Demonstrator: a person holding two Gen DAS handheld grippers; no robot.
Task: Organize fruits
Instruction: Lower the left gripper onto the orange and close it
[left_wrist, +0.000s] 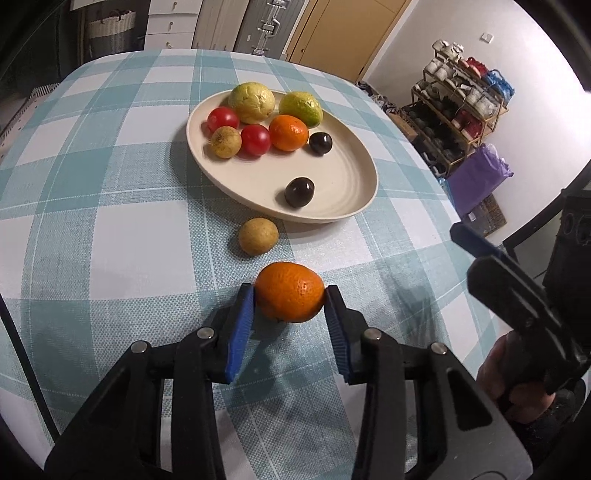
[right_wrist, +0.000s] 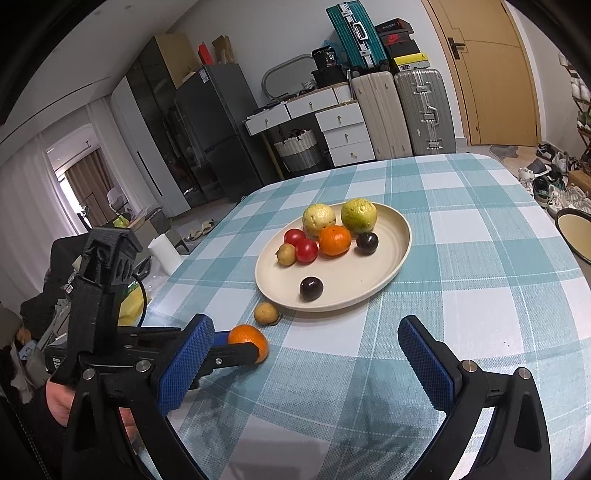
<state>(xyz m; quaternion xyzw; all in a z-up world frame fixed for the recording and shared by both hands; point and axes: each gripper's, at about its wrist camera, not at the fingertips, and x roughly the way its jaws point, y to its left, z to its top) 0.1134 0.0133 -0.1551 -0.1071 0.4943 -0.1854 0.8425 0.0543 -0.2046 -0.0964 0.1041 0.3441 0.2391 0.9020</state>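
The left gripper (left_wrist: 290, 299) has its jaws clamped on an orange (left_wrist: 290, 297), 1 blue pad pressed to each side of it, with the fruit sitting on the checked table (left_wrist: 110, 236). Just past the jaw tips there's a small yellowish-brown fruit (left_wrist: 258, 236) on the cloth, right beside the near rim of the cream plate (left_wrist: 343, 192).

Further out along the jaws the plate carries 2 dark plums, 2 red tomatoes, another orange, 1 small brownish fruit and 2 big yellow-green ones at the far side.

The right gripper (right_wrist: 306, 369) has its jaws spread wide apart with only tablecloth between them. From its view the held orange (right_wrist: 248, 341) sits just outside its left jaw, and the plate (right_wrist: 399, 254) is straight ahead.
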